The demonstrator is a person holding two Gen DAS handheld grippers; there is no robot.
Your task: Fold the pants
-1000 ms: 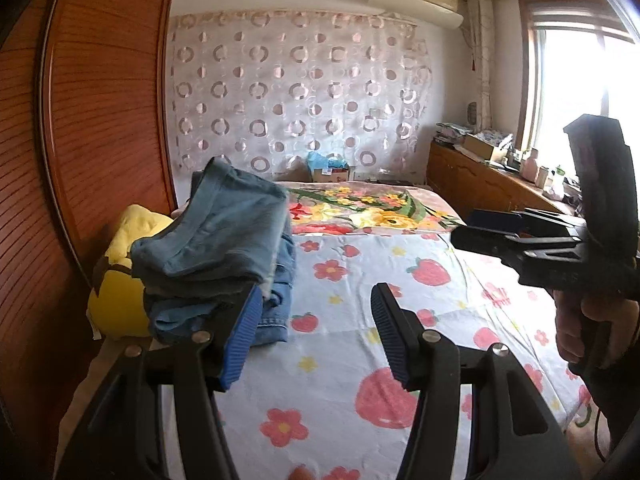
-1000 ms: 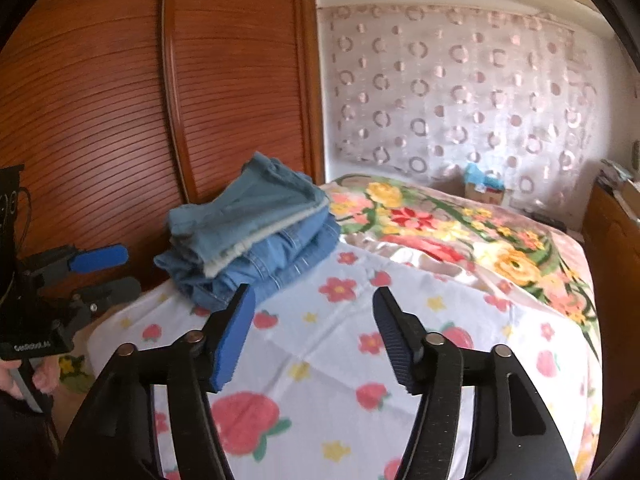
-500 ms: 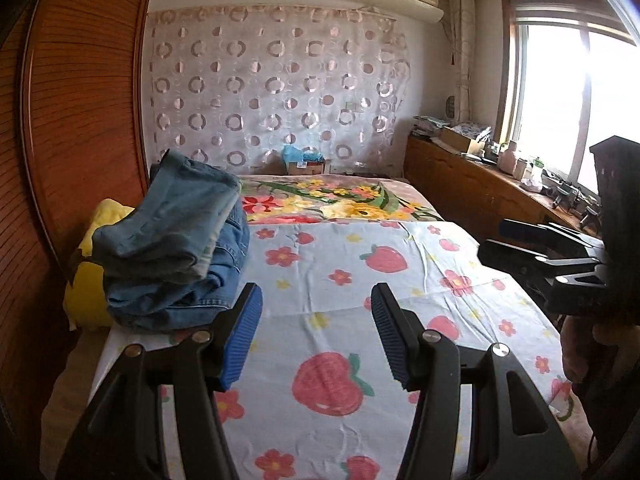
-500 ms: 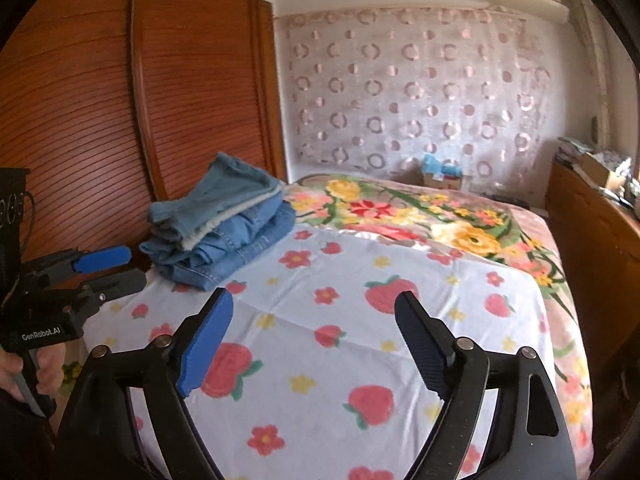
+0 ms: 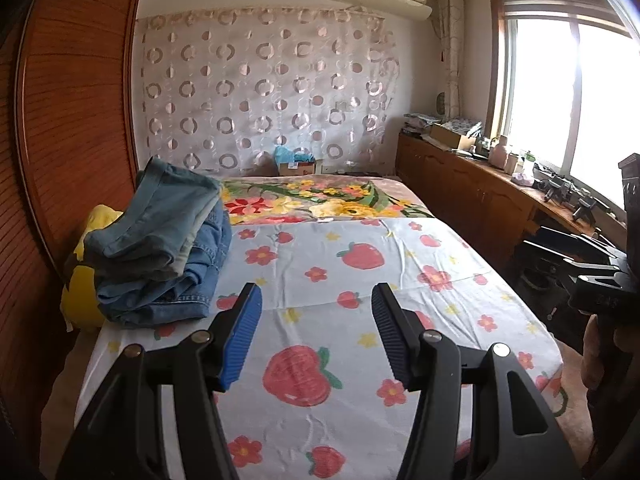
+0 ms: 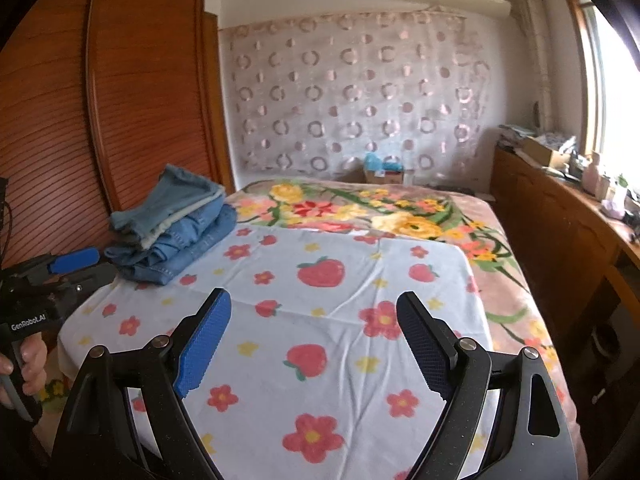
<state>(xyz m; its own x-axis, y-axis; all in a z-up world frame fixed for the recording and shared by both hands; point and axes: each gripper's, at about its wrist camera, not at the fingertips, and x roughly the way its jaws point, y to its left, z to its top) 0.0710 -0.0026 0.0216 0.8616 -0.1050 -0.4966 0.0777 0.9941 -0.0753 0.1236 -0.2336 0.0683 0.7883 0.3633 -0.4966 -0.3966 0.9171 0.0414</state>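
Observation:
A stack of folded denim pants lies at the far left of the bed, a lighter pair on top of a darker pair; it also shows in the right wrist view. My left gripper is open and empty, above the flowered sheet, to the right of the stack. My right gripper is open and empty over the sheet. Each gripper shows at the edge of the other's view: the right one and the left one.
A yellow cushion lies behind the stack against the wooden wardrobe. A floral blanket covers the bed's far end. A wooden sideboard with clutter runs under the window on the right.
Both grippers have drawn back and away from the folded stack, which now sits farther off. The right gripper's jaws have opened wider.

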